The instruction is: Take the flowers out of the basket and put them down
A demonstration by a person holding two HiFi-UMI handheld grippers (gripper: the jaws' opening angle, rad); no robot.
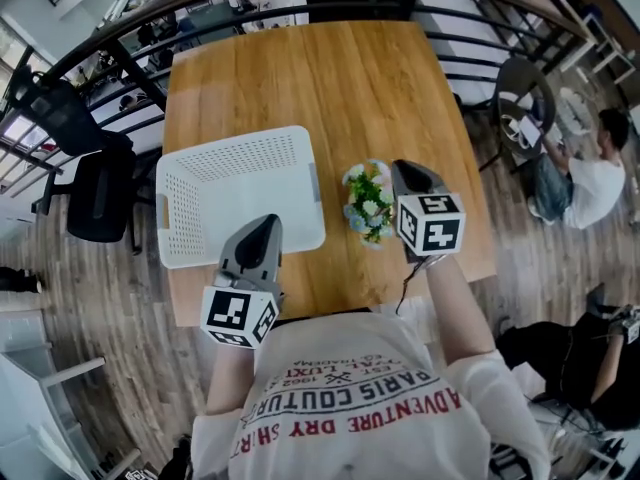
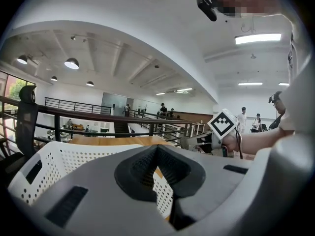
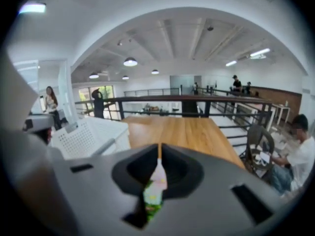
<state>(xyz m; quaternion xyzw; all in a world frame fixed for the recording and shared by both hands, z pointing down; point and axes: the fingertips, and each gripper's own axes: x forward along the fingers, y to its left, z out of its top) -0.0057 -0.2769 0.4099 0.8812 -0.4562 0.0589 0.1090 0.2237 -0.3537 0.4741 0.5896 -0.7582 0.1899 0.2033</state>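
Left gripper [image 1: 267, 225] and right gripper [image 1: 401, 170] have jaws pressed together, empty; one flower bunch [image 1: 367, 204] beside one basket [image 1: 245, 190].

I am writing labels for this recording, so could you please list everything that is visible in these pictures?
table: one, light brown wood, middle of the head view.
basket: one, white and perforated, on the table's left part, looks empty.
flowers: one bunch, white, pink and blue with green leaves, on the table right of the basket.
office chairs: two, black, left of the table.
railing: one, dark, round the table's far side.
seated person: one, white shirt, far right.
left gripper: one, grey, jaws together and empty, at the basket's near edge.
right gripper: one, grey, jaws together, just right of the flowers.
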